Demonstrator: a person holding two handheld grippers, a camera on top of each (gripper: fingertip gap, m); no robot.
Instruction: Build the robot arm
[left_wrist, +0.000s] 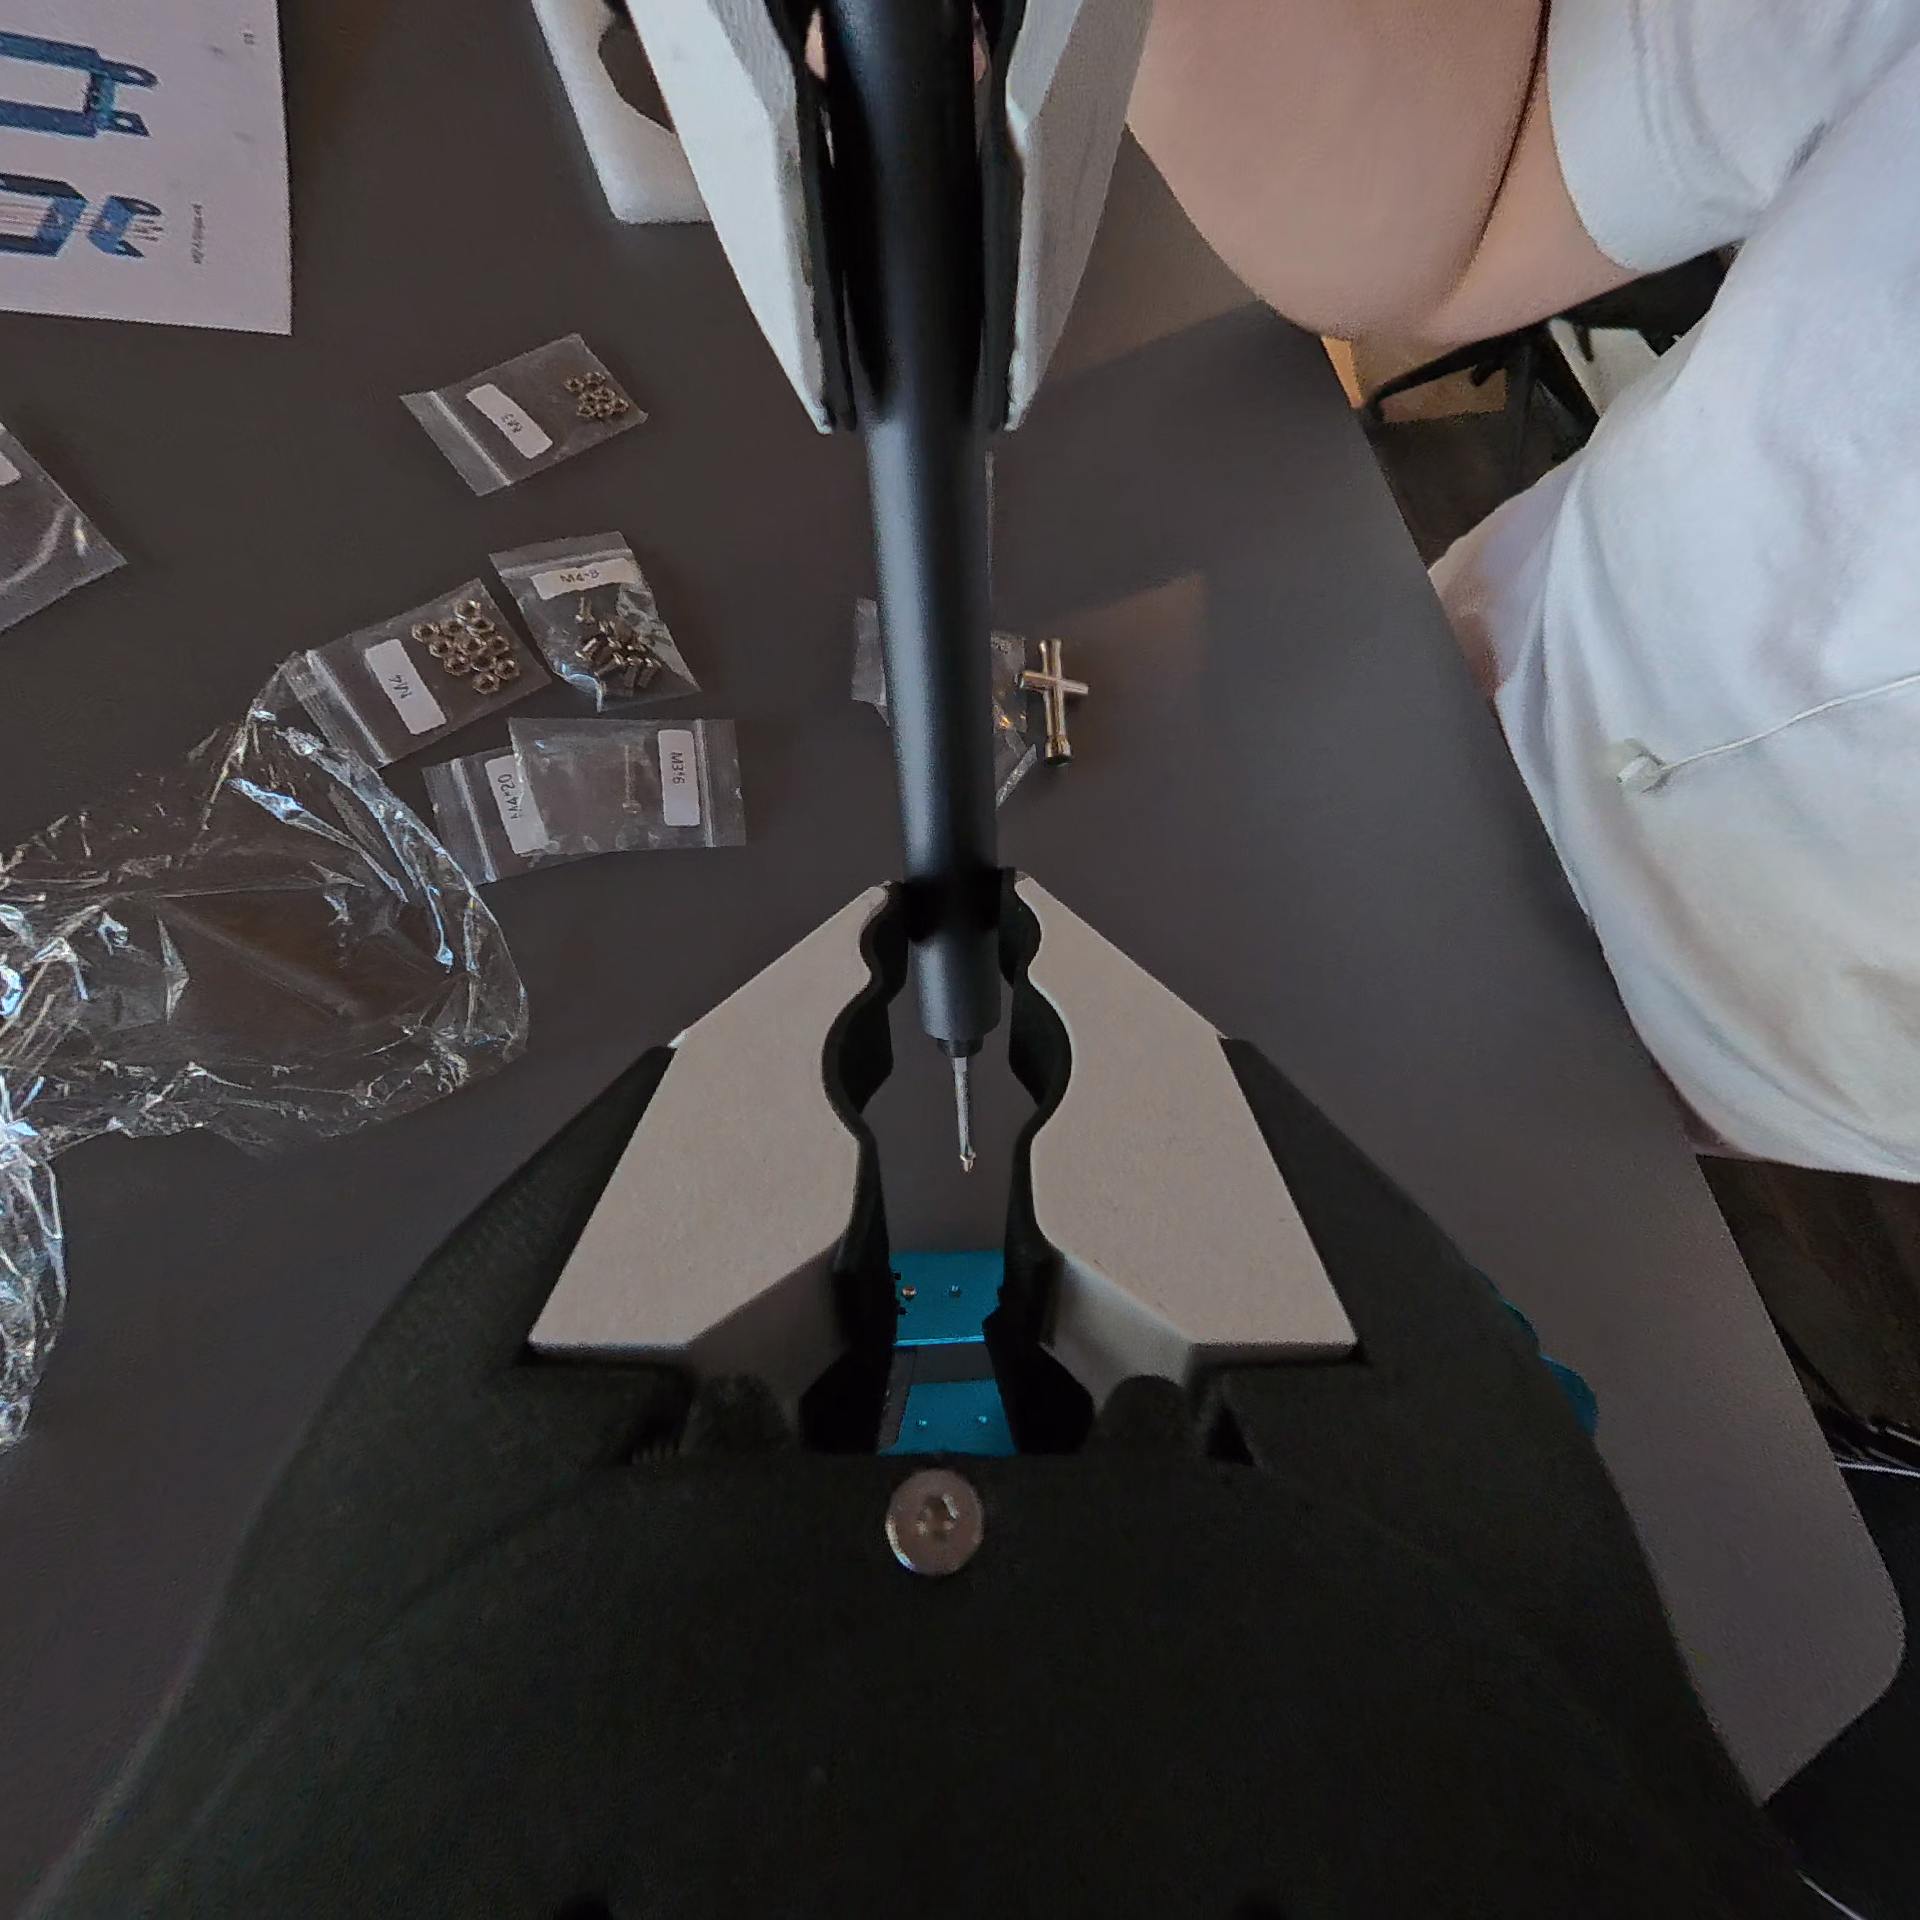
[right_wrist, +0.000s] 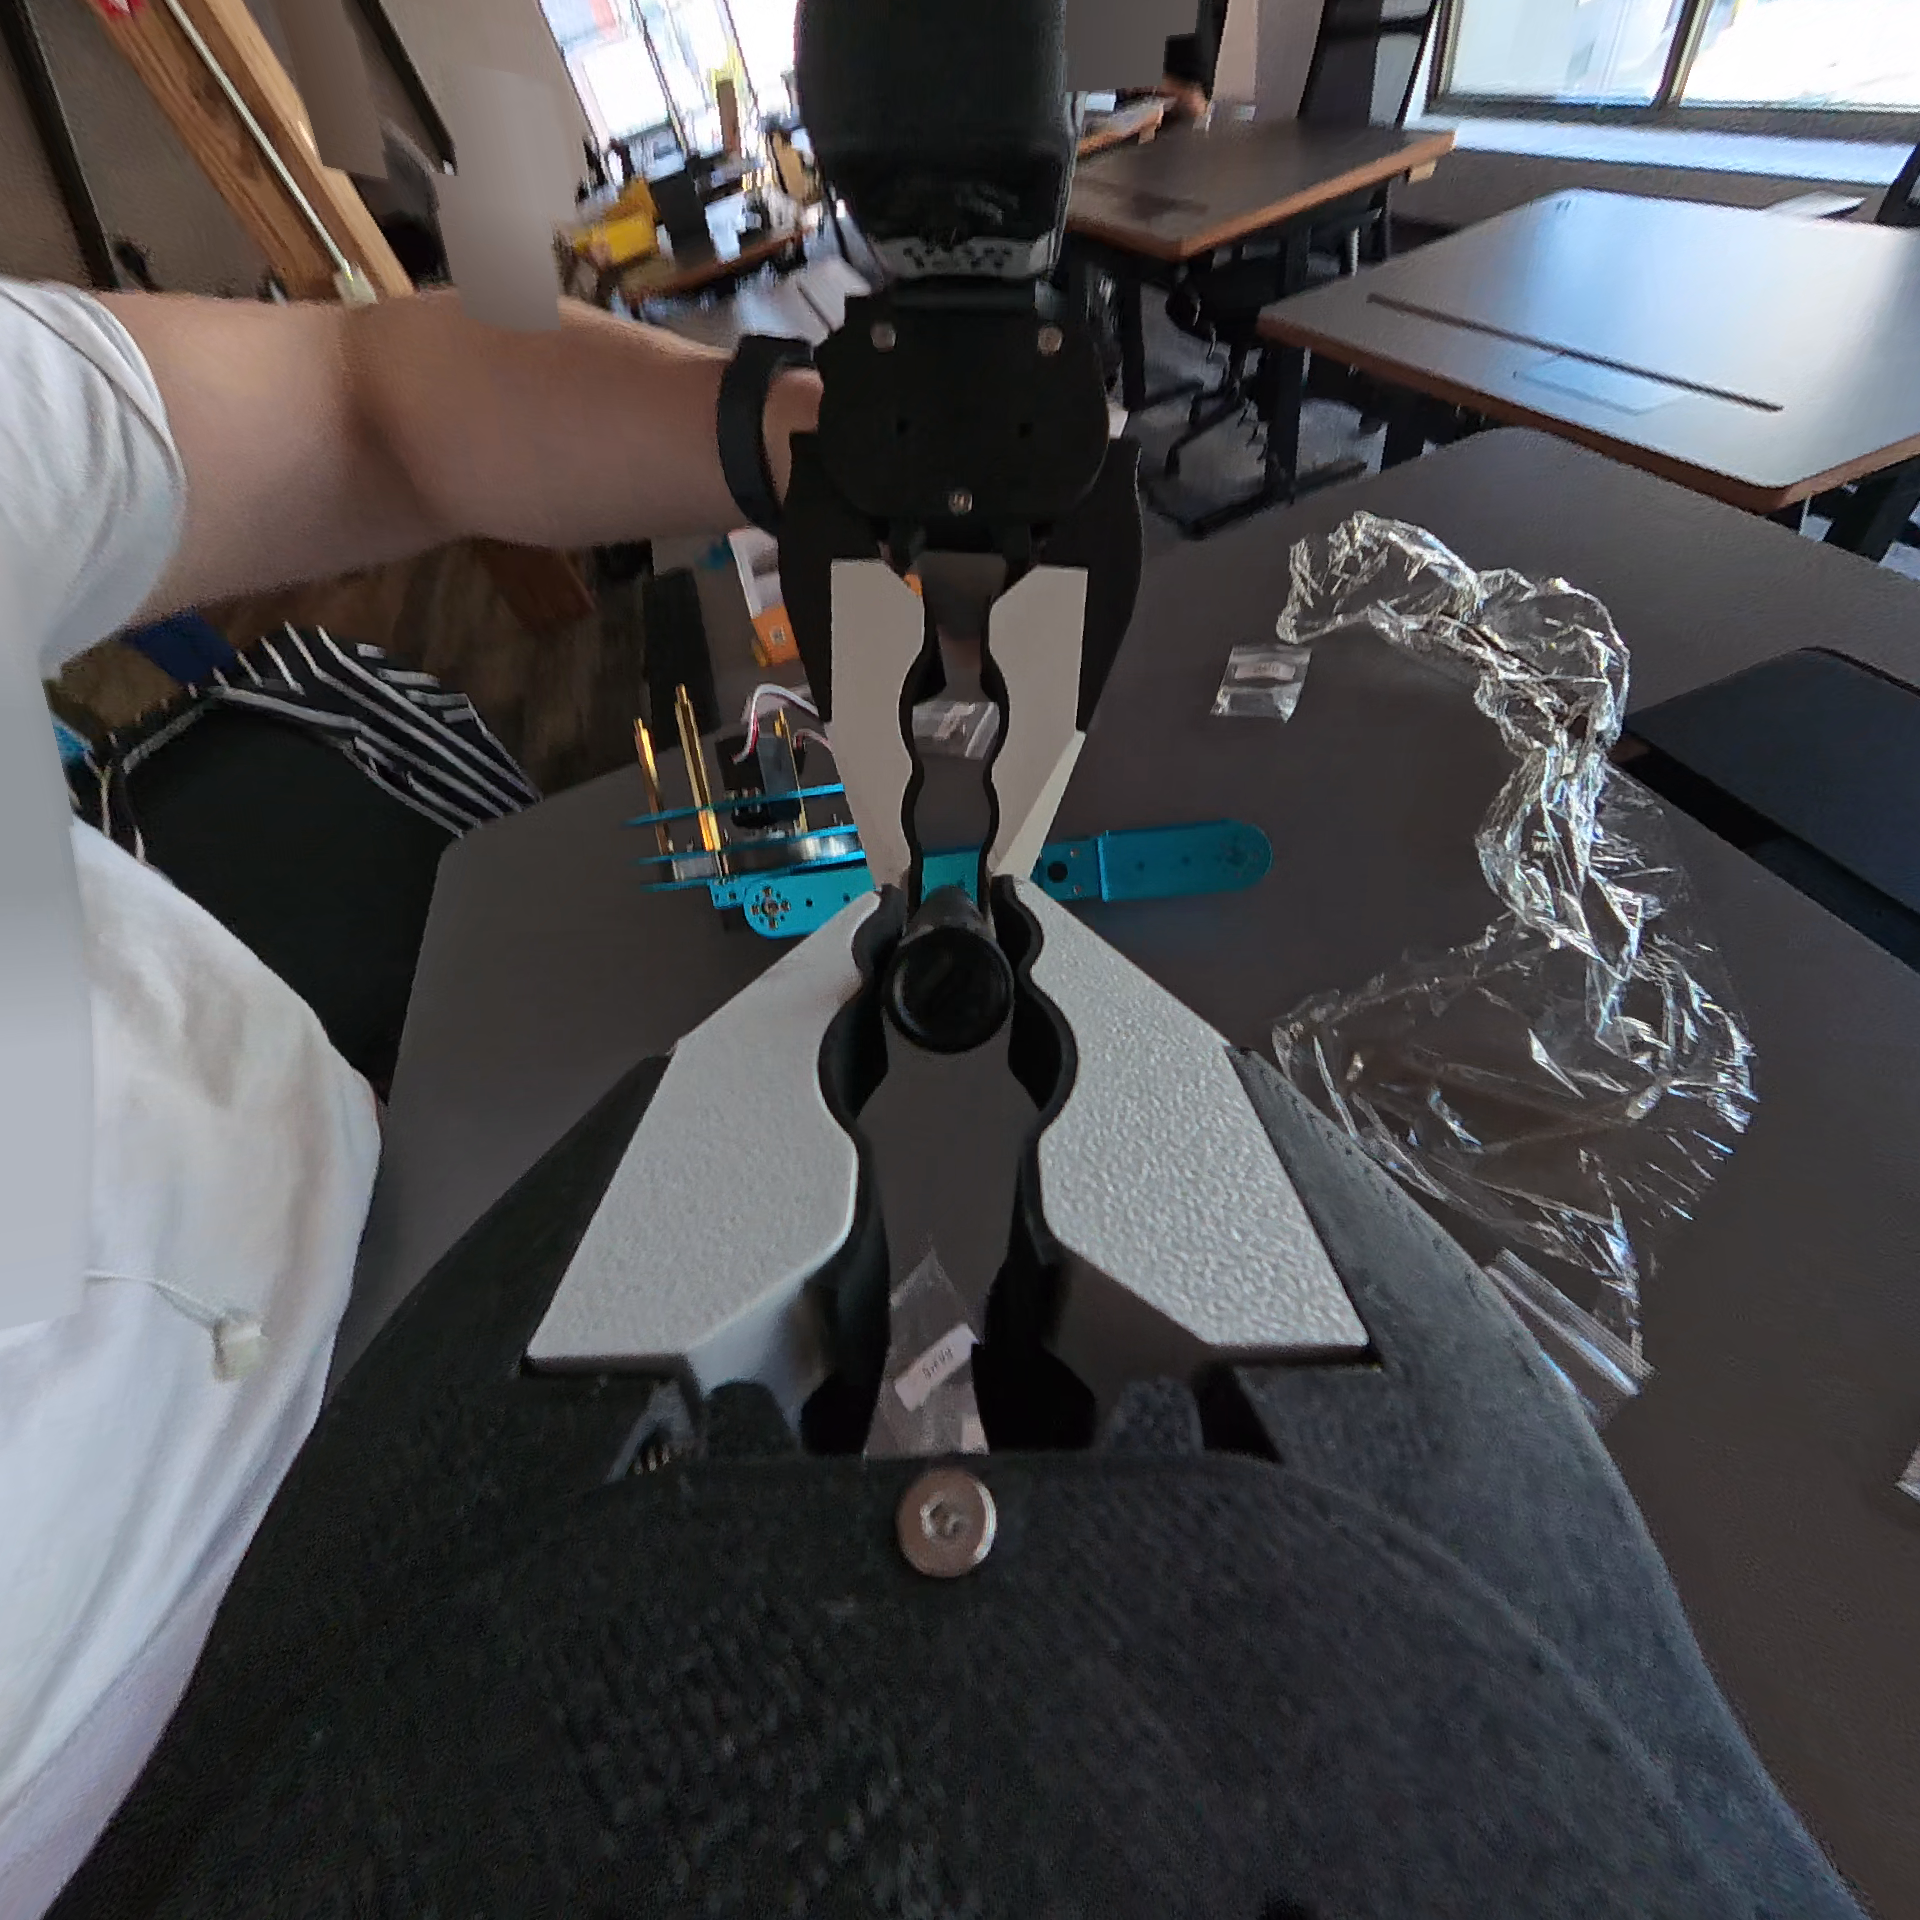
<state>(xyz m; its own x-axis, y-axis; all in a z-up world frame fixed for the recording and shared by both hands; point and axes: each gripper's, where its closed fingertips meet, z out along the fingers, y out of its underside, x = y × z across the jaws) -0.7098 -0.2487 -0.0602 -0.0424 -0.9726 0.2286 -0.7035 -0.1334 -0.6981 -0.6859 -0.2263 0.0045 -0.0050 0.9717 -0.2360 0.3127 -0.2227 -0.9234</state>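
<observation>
A slim black electric screwdriver (left_wrist: 930, 644) runs down the middle of the left wrist view, its thin bit (left_wrist: 964, 1122) pointing toward the camera. My left gripper (left_wrist: 951, 906) is shut on its front end. The bit hangs above a blue metal part (left_wrist: 935, 1309) seen between the fingers. My right gripper (right_wrist: 948, 920) is shut on the screwdriver's rear end (right_wrist: 945, 982); it also shows at the top of the left wrist view (left_wrist: 914, 410). The left gripper (right_wrist: 951, 881) comes down from above in the right wrist view. A blue metal assembly (right_wrist: 743, 831) with brass standoffs and a blue bracket (right_wrist: 1153, 857) lie behind.
Small clear bags of nuts and screws (left_wrist: 462, 665) lie on the dark table (left_wrist: 1299, 831), with crumpled clear plastic (left_wrist: 260, 935) (right_wrist: 1507, 935), a small metal cross wrench (left_wrist: 1055, 691), a printed sheet (left_wrist: 135, 156) and white foam (left_wrist: 623, 135). A person's arm (right_wrist: 447, 436) and white shirt (left_wrist: 1714, 727) are close by. Across from one pair of fingers to the other is roughly 7 cm.
</observation>
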